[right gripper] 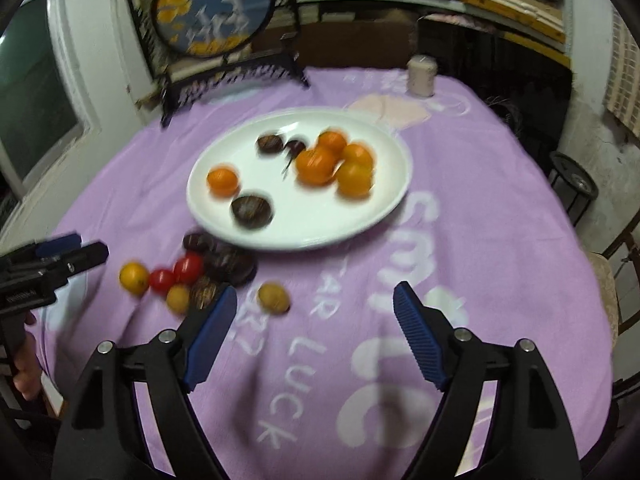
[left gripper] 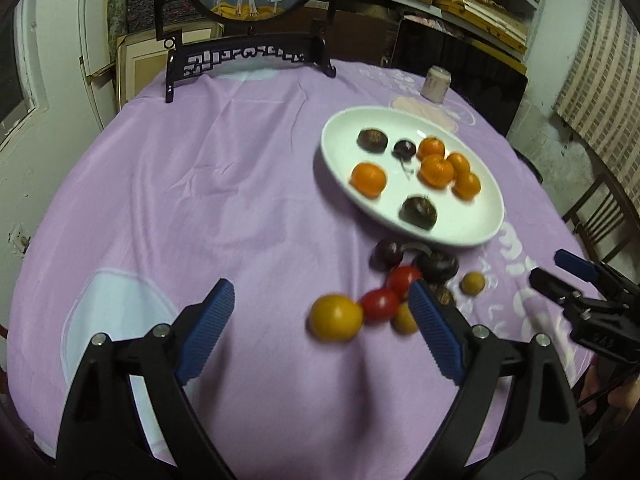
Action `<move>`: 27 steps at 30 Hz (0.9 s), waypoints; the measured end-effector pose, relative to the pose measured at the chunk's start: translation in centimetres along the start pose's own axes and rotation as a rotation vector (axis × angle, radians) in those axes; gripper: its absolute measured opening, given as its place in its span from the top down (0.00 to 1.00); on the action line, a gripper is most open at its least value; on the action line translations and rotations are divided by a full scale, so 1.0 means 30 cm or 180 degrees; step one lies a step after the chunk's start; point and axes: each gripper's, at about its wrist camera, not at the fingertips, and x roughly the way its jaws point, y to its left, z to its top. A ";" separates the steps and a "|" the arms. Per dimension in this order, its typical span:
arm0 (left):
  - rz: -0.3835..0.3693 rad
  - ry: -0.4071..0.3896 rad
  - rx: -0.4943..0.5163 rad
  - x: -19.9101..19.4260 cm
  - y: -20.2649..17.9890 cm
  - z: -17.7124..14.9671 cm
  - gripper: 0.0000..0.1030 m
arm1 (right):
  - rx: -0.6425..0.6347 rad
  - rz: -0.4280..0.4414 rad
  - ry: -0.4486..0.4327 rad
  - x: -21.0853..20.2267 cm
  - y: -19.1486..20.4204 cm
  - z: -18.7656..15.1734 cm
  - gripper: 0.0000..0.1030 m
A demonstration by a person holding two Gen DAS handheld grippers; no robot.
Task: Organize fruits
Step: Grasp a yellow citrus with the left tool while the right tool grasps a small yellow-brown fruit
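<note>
A white oval plate [left gripper: 472, 224] [right gripper: 384, 200] holds several oranges [left gripper: 436, 170] [right gripper: 316, 166] and dark fruits [left gripper: 419, 212] [right gripper: 252, 210]. In front of it on the purple cloth lies a loose cluster: a yellow-orange fruit [left gripper: 335, 317] [right gripper: 134, 278], two red tomatoes [left gripper: 380, 304] [right gripper: 187, 267], dark fruits [left gripper: 438, 266] [right gripper: 230, 264] and small yellow fruits [left gripper: 473, 283] [right gripper: 273, 297]. My left gripper [left gripper: 322, 294] is open and empty, just short of the cluster. My right gripper [right gripper: 314, 300] is open and empty, right of the cluster; it also shows in the left wrist view [left gripper: 560, 276].
A dark wooden stand with a round painted screen [left gripper: 248, 56] [right gripper: 216, 12] sits at the table's far edge. A small pale jar [left gripper: 436, 84] [right gripper: 421, 76] stands behind the plate. A chair [left gripper: 600, 216] is beyond the table's right edge.
</note>
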 end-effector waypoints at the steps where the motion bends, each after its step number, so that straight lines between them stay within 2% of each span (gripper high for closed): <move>1: -0.0008 0.0041 0.0032 0.002 0.003 -0.018 0.12 | -0.0038 0.0019 0.0056 0.023 0.013 -0.009 0.21; 5: 0.0006 0.0095 0.0072 -0.006 0.011 -0.059 0.12 | -0.0118 0.0066 0.0087 0.093 0.052 -0.015 0.21; 7: 0.0024 0.0108 0.0065 -0.012 0.023 -0.074 0.12 | -0.0145 0.0067 0.0076 0.119 0.061 -0.011 0.28; 9: 0.0038 0.0124 0.0050 -0.014 0.031 -0.081 0.12 | -0.0155 0.0101 0.0184 0.167 0.065 -0.002 0.53; 11: 0.0029 0.0154 0.0030 -0.009 0.037 -0.086 0.12 | -0.0146 0.0163 0.0310 0.211 0.066 -0.003 0.58; 13: 0.0024 0.0174 0.0015 -0.003 0.040 -0.090 0.12 | -0.0224 0.0117 0.0266 0.218 0.075 -0.004 0.69; 14: 0.0023 0.0180 0.0017 0.001 0.040 -0.092 0.12 | -0.0210 0.0178 0.0293 0.211 0.075 -0.001 0.76; 18: 0.0019 0.0213 0.0007 0.027 0.036 -0.089 0.13 | -0.0118 0.0166 0.0222 0.139 0.047 -0.010 0.76; 22: 0.0010 0.0291 0.0094 0.067 0.008 -0.090 0.18 | -0.0018 0.0141 0.0186 0.080 0.005 -0.026 0.76; 24: -0.0037 0.0338 0.0126 0.089 -0.009 -0.090 0.25 | 0.0060 0.0149 0.0202 0.069 -0.017 -0.034 0.75; 26: -0.0054 0.0386 0.0162 0.117 -0.020 -0.088 0.44 | 0.0120 0.0182 0.0207 0.061 -0.030 -0.039 0.75; 27: -0.0052 0.0431 0.0174 0.137 -0.025 -0.086 0.49 | 0.0145 0.0190 0.0199 0.055 -0.036 -0.040 0.76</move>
